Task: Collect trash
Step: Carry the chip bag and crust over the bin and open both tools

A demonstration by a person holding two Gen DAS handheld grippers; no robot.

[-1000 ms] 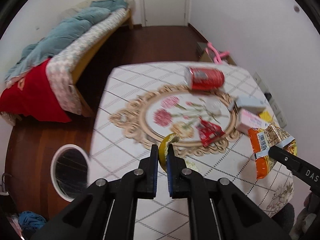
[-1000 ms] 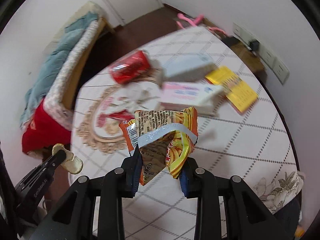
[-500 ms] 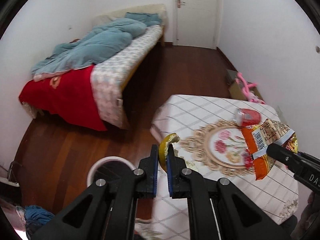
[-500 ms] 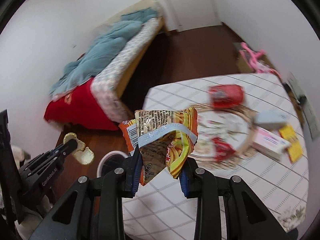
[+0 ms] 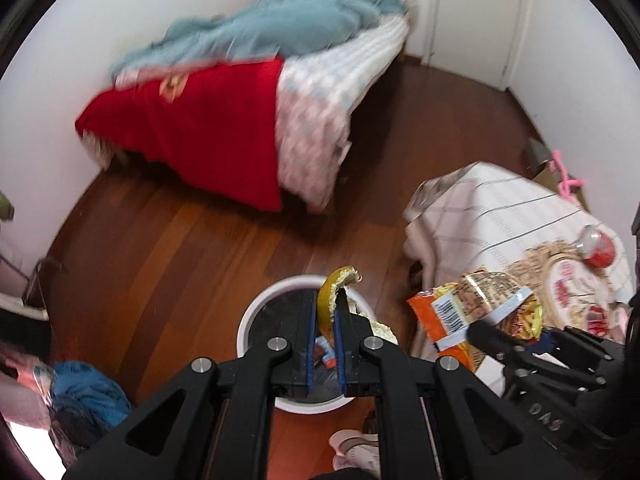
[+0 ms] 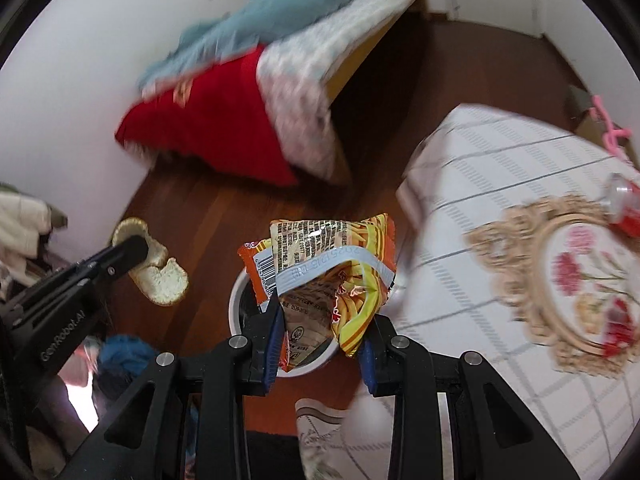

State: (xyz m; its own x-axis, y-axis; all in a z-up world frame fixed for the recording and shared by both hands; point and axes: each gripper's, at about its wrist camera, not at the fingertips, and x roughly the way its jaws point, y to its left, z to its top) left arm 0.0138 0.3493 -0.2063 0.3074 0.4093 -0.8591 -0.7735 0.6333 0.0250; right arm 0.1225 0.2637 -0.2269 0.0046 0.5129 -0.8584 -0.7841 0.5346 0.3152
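**A:** Left wrist view. State the condition of the left gripper (image 5: 325, 334) and the position of its load.

**B:** The jaws are clamped tight on a yellow peel (image 5: 329, 300). The peel stands nearly upright between the pads, its frayed tip above them. The white trash bin (image 5: 256, 312) is on the wooden floor directly beneath the fingertips; its dark opening fills the space behind the jaws. The peel's long axis runs along the fingers, towards the bin mouth.

**A:** And the other tool in this view?

**B:** The right gripper (image 5: 476, 330) enters from the right edge, gripping an orange snack wrapper (image 5: 472, 308). The wrapper sits just beside the bin rim, between the bin and the table (image 5: 480, 208). A red can (image 5: 598, 246) remains on the table, well apart.

**A:** Right wrist view. Report the same items.

**B:** The right gripper (image 6: 320, 340) is closed on the snack wrapper (image 6: 320, 264), which is crumpled and stands up from the pads. The trash bin (image 6: 236, 300) shows as a white arc behind and below the wrapper, so the load is over the opening. The left gripper (image 6: 132, 250) holds the peel (image 6: 160, 276) at the left, over bare floor as seen from here.

**A:** Hand pose and which is nearer?

**B:** Both tools point steeply downward. Judgement: each camera puts its own load over the bin, so neither hand is clearly nearer; release requires only opening the jaws, with little further travel.
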